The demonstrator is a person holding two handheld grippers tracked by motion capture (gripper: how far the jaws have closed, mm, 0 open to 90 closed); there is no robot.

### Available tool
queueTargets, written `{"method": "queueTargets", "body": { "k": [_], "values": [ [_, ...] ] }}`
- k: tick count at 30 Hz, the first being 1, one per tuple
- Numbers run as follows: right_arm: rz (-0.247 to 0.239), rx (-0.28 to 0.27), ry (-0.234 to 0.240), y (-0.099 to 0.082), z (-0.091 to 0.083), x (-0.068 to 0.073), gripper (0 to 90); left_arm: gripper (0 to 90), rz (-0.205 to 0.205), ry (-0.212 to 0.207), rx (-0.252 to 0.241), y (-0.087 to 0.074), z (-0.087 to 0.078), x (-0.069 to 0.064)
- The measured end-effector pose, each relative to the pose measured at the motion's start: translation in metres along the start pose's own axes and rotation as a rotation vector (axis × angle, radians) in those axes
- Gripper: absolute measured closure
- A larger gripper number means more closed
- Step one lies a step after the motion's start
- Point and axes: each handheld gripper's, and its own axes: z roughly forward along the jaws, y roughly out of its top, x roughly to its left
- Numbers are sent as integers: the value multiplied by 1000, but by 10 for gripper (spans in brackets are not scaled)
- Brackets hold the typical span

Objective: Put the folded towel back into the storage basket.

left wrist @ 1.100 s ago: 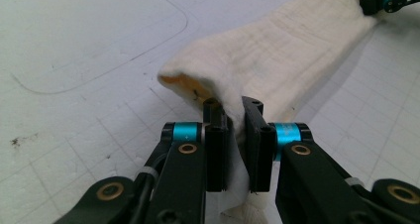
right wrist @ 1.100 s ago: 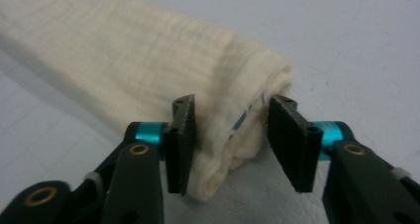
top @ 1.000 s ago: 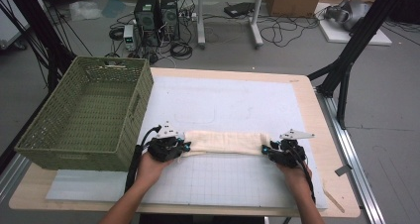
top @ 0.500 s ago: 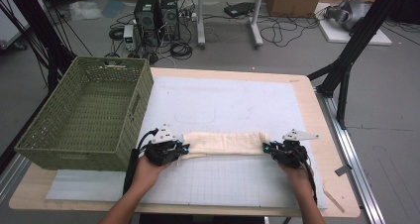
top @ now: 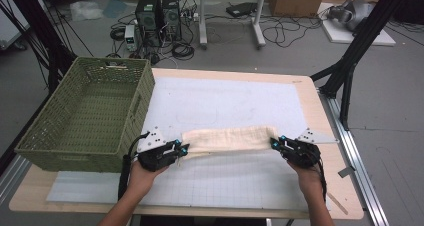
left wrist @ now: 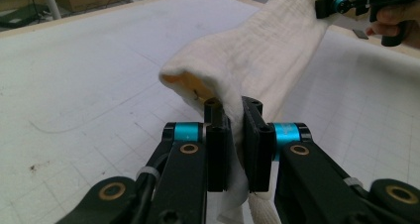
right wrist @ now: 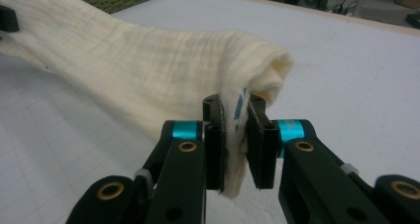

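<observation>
A cream cloth [top: 227,139] is stretched in a long folded band above the white mat, held at both ends. My left gripper [top: 181,149] is shut on its left end; the left gripper view has the fabric [left wrist: 257,60] pinched between the black jaws, with my left gripper [left wrist: 233,110] clamped tight. At the cloth's right end my right gripper [top: 276,143] is shut on the fabric. In the right gripper view the cloth [right wrist: 148,65] runs off to the upper left from my right gripper [right wrist: 234,105], and a blue mark shows on the pinched edge.
A green woven basket [top: 85,113] stands on the table's left side, close to my left hand. The white gridded mat [top: 225,101] covers the wooden table [top: 325,136]. Black frame legs [top: 350,66] rise at the right; computers and cables lie on the floor beyond.
Both grippers have drawn slightly toward the table's near edge, carrying the stretched cloth with them. Both stay shut on it.
</observation>
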Motion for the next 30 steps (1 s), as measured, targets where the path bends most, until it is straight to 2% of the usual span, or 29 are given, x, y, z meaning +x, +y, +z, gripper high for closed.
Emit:
{"method": "queueTargets", "body": {
  "k": [7,17,25,30],
  "values": [
    [-10,-31,-11,8,-1,-1,796,823,4,-9,-12,3,-4,-2],
    [-52,-78,-18,28,-3,5,796,824,6,10,-42,8,-14,-3],
    [-48,-116,-17,45,9,4,799,825,25,32,-101,23,-30,-2],
    [-66,-126,-22,62,17,3,802,825,27,42,-123,30,-37,-4]
  ]
}}
